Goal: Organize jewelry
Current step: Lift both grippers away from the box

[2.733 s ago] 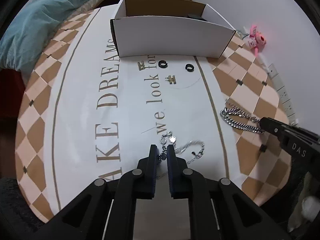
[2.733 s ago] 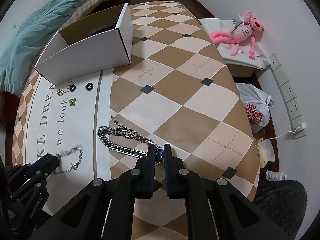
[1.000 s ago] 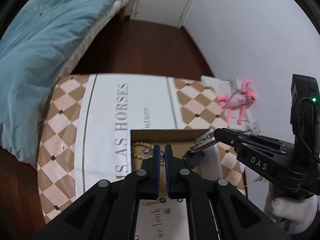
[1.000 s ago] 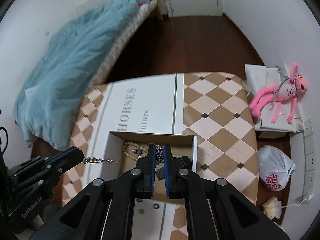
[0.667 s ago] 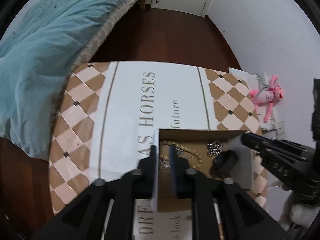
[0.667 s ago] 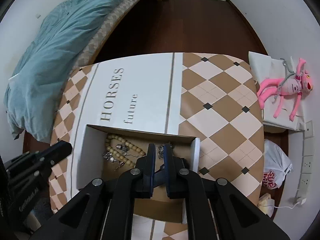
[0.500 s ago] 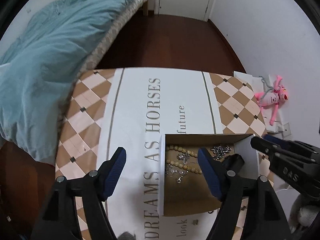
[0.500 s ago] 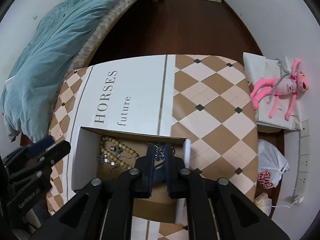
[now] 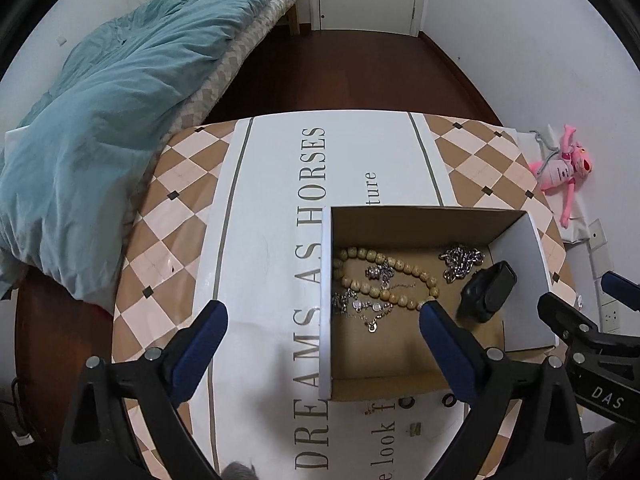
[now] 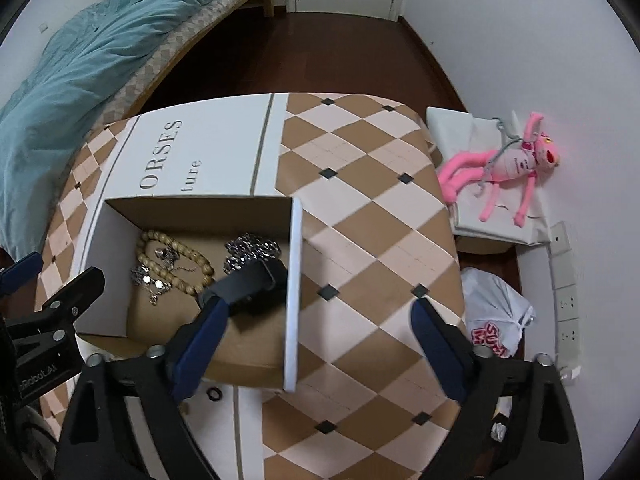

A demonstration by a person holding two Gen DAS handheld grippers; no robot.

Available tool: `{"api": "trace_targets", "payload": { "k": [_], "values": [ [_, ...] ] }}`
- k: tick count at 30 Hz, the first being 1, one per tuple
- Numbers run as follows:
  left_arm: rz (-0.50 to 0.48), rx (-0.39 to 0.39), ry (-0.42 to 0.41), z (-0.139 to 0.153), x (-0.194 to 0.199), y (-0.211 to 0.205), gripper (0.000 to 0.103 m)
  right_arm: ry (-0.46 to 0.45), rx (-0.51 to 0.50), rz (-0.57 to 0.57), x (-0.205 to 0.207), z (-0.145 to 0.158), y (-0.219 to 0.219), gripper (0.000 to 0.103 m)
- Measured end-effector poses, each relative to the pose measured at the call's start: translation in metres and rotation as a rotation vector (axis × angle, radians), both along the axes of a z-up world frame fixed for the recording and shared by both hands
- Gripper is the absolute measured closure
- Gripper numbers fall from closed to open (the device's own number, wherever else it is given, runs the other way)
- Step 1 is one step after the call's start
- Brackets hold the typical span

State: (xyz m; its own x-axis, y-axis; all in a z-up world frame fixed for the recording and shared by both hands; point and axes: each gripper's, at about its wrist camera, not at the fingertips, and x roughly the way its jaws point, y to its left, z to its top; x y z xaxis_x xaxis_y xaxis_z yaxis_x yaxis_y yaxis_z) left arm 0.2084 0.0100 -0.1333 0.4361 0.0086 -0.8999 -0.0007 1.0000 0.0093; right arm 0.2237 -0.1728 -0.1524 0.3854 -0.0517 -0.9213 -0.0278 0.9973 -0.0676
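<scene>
Several pieces of jewelry lie inside the open cardboard box point(image 9: 516, 280) on the table point(image 9: 272, 208): a wooden bead bracelet point(image 9: 384, 276) at the box's 9 o'clock side, a thin silver chain with charms point(image 9: 360, 308) draped over and beside it, and a heavy silver curb chain point(image 9: 460, 262) heaped toward 1 o'clock. A black band-like object point(image 9: 486, 292) lies just beside the curb chain, at 3 o'clock from the beads. Outside the box, along its near wall, two small black rings point(image 9: 428, 401) and a gold piece point(image 9: 416, 429) rest on the printed cloth.

Both tools hover above the box, holding nothing. The left tool point(image 9: 322, 320) has its blue-padded fingers spread wide, straddling the box's left wall. The right tool point(image 10: 318, 316) is likewise released, fingers wide apart across the box's right wall. Farther out, a blue duvet point(image 9: 104, 120) covers the bed at 10 o'clock, and a pink plush toy point(image 10: 508, 168) lies on the floor at 2 o'clock.
</scene>
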Motion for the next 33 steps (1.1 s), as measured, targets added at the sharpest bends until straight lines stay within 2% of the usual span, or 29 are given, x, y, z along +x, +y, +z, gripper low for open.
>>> {"api": "trace_targets", "payload": {
  "k": [6, 15, 28, 31, 33],
  "values": [
    [0.004, 0.002, -0.030, 0.008, -0.010, -0.004, 0.005, -0.033, -0.038, -0.015, -0.012, 0.004, 0.001, 0.004],
    [0.003, 0.001, -0.111, 0.041, -0.032, -0.008, 0.005, -0.097, -0.033, -0.030, -0.034, 0.028, -0.003, 0.002],
    [-0.007, -0.047, -0.219, 0.098, -0.071, -0.011, 0.005, -0.224, 0.008, -0.061, -0.079, 0.090, -0.010, 0.002],
    [0.010, -0.029, -0.244, 0.100, -0.078, -0.008, 0.005, -0.228, 0.040, -0.060, -0.088, 0.097, -0.012, 0.002],
    [0.040, 0.018, -0.234, 0.090, -0.083, -0.004, 0.005, -0.208, 0.063, -0.047, -0.092, 0.091, -0.012, 0.002]
  ]
}}
